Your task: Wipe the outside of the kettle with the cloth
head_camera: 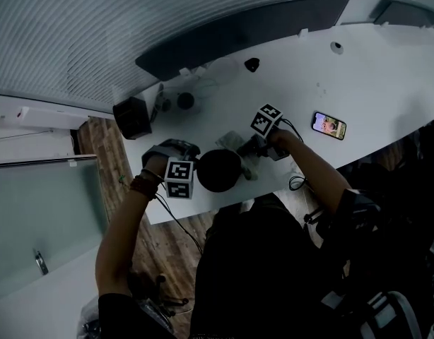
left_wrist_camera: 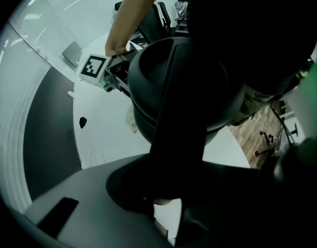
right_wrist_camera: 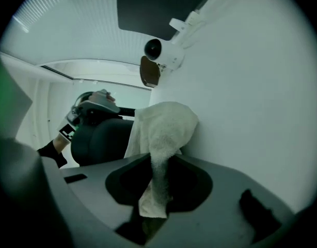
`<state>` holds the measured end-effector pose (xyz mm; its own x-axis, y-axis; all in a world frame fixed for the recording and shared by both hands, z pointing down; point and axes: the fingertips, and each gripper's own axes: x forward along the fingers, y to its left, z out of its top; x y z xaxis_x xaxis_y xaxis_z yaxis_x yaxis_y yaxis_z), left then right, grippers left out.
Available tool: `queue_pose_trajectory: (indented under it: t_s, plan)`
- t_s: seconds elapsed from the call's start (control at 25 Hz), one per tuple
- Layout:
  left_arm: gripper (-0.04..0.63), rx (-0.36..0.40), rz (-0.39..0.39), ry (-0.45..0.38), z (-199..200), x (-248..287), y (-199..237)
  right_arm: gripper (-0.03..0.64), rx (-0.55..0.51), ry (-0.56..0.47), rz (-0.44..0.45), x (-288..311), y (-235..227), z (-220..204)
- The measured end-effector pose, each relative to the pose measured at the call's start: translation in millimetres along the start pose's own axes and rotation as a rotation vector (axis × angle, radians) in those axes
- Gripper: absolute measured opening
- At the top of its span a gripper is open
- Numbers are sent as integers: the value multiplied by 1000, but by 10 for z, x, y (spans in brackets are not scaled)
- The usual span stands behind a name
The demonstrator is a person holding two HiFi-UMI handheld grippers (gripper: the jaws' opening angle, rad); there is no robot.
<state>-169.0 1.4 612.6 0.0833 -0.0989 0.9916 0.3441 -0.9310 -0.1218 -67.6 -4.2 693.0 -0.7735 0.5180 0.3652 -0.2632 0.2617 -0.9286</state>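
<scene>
Head view shows the kettle (head_camera: 218, 169) standing by the near edge of the tabletop (head_camera: 372, 76). My left hand-held gripper (left_wrist_camera: 169, 208) is clamped on its handle (left_wrist_camera: 181, 112), and my right hand-held gripper (right_wrist_camera: 153, 190) pinches the cloth (right_wrist_camera: 163, 128) tight just beside the kettle.

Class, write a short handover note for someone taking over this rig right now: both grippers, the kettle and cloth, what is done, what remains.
Left gripper: pointing down, closed on the handle of the black kettle, which stands on the white table.
Right gripper: shut on the cloth, which bunches out ahead of the jaws beside the kettle's side; contact cannot be confirmed.
Done: kettle secured, cloth in hand at the kettle. How much is already wiped does not show.
Left: wipe round the whole outside.
</scene>
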Motion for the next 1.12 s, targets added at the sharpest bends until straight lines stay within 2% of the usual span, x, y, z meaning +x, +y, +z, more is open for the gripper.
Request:
queue_pose_trajectory:
  t_s: [0.12, 0.24, 0.4, 0.44, 0.52, 0.68, 0.8, 0.88, 1.12]
  plan:
    - [98, 8, 17, -4, -4, 6, 11, 84, 27, 43, -55, 95, -216, -211]
    - [98, 13, 27, -4, -9, 29, 9, 84, -42, 29, -22, 1, -95, -223]
    - [98, 28, 29, -15, 4, 26, 23, 84, -255, 1, 159, -510, 652, 95]
    - [98, 32, 33, -17, -4, 23, 25, 84, -322, 21, 198, -596, 867, 203]
    - [98, 33, 30, -21, -6, 11, 15, 84, -464, 128, 227, -619, 1217, 334]
    - [98, 38, 30, -29, 5, -4, 6, 84, -734, 505, 154, -338, 1432, 317]
    - [98, 35, 32, -29, 13, -14, 0, 84, -811, 710, 41, -144, 1274, 388]
    - [98, 37, 32, -27, 13, -12, 3, 84, -812, 780, -24, -75, 1139, 460]
    - [98, 50, 48, -22, -3, 14, 17, 84, -823, 868, -247, 117, 525, 536]
